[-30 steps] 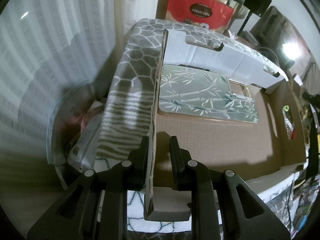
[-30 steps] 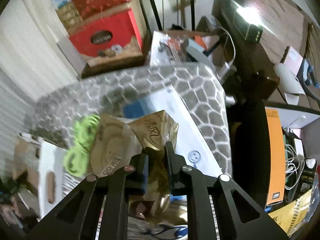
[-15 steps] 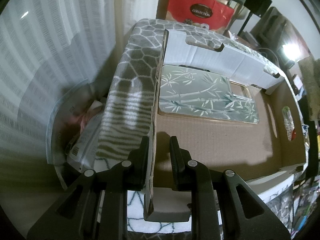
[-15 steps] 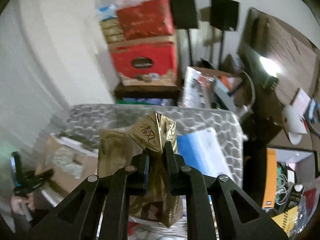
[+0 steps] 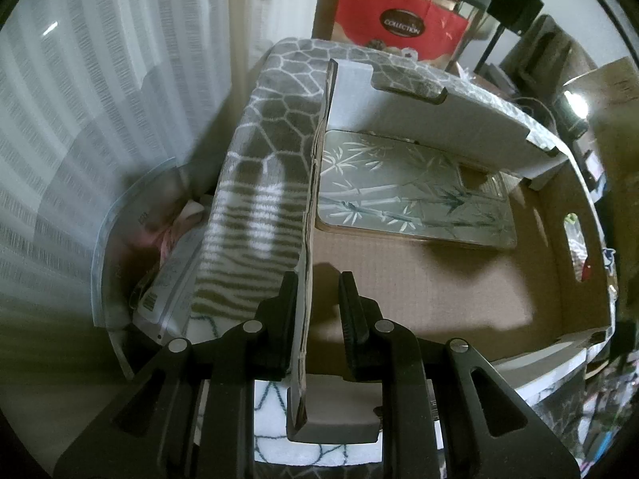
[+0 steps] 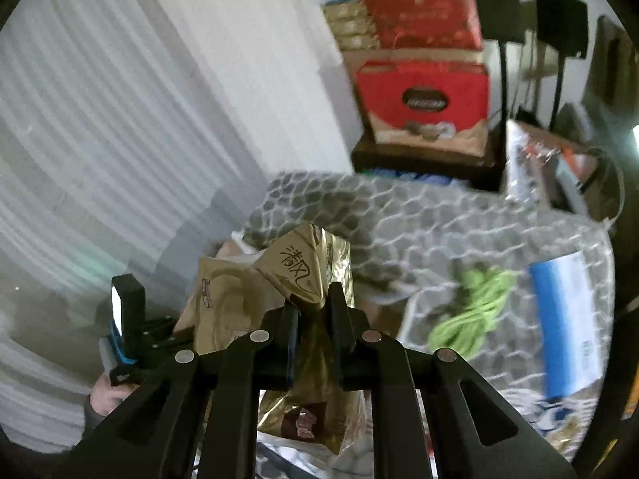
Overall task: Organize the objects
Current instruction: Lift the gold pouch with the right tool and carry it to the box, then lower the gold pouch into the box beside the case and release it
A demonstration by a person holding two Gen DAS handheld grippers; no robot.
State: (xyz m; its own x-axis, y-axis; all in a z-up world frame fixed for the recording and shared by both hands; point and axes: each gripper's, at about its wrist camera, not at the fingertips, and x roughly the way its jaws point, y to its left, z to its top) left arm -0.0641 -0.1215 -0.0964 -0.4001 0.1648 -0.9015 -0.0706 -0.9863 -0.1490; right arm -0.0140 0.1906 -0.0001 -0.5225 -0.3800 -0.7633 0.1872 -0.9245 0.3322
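In the left wrist view, the left gripper (image 5: 317,307) sits at the bottom centre, its jaws narrow and straddling the near wall of a cardboard box (image 5: 419,279); one pad lies against that wall, the other stands off it. The box fills the middle and right of the frame on a grey patterned blanket (image 5: 275,127), and a tray with a bamboo print (image 5: 411,191) lies flat in its upper half. In the right wrist view, the right gripper (image 6: 313,319) at lower centre is clamped on a gold foil bag (image 6: 307,267). A green cord (image 6: 471,311) lies on the blanket at centre right.
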